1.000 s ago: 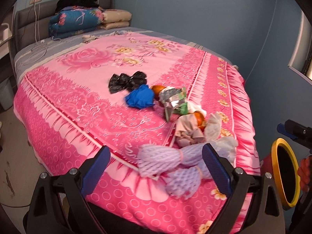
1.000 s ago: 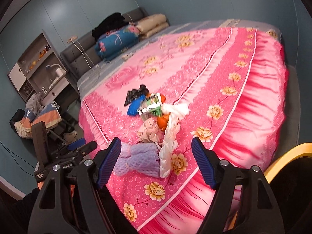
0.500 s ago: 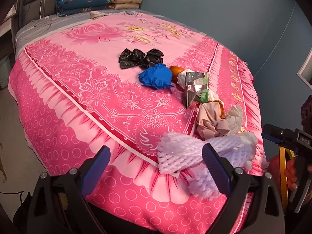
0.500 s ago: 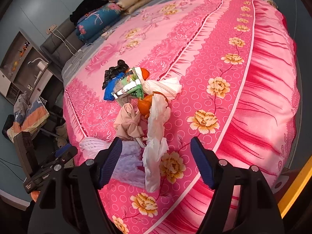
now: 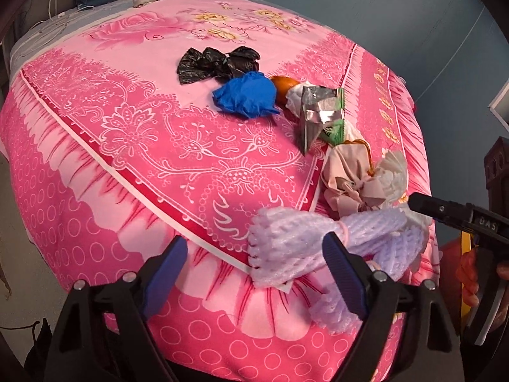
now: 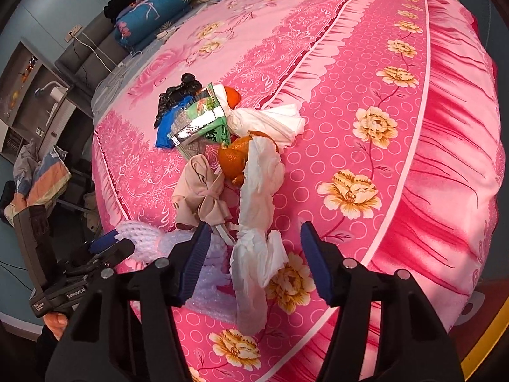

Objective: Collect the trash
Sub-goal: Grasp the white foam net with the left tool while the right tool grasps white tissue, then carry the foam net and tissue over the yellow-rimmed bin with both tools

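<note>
Bright, even indoor light, soft shadows, sharp centre, strong fisheye bending and dark corners.

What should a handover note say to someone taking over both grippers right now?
Left gripper: open, empty, at the white foam netting on the bed's near edge.
Right gripper: open, empty, over the long white tissue wad.
Also on the bed: beige bag, orange peel, green foil wrapper, blue bag, black bag.
Done: nothing picked up.
Left: all of it.
</note>
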Available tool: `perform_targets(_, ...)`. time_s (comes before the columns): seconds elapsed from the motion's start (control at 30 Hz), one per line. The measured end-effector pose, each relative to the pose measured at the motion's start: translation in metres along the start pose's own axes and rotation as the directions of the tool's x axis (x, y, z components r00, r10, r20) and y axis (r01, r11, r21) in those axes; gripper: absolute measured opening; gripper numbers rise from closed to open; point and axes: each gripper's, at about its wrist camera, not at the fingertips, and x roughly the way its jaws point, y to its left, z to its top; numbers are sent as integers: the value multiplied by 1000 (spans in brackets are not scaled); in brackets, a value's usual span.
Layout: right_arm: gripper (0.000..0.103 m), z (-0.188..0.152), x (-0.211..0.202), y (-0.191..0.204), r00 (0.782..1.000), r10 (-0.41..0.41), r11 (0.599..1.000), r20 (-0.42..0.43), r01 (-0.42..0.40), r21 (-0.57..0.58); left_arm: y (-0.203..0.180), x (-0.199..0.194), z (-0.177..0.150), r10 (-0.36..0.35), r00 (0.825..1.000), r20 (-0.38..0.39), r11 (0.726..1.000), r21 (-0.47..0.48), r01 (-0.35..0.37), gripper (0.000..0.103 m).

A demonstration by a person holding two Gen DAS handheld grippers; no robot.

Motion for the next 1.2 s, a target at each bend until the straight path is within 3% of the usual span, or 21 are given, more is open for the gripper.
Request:
perform_targets(0.2, 32, -1, 12, 5, 999, -8, 1000, -33, 7, -15, -7, 5, -2, -24, 999, -22, 999, 31, 25, 52)
perform_targets(0.3, 23, -3, 16, 4, 999, -1, 1000, -48, 1, -9, -9, 7, -1, -35, 999, -27, 999, 40, 36, 44)
perform_targets(0.63, 10, -7, 6, 10, 1000, -1, 999, -14, 0, -41, -7, 1, 1, -68, 998, 13, 998, 13, 68, 20)
perform_targets(1.2, 9, -12, -49, 15, 994, 37, 998, 99, -32, -58, -3, -44, 9, -56, 993, 103, 998, 3, 56, 15)
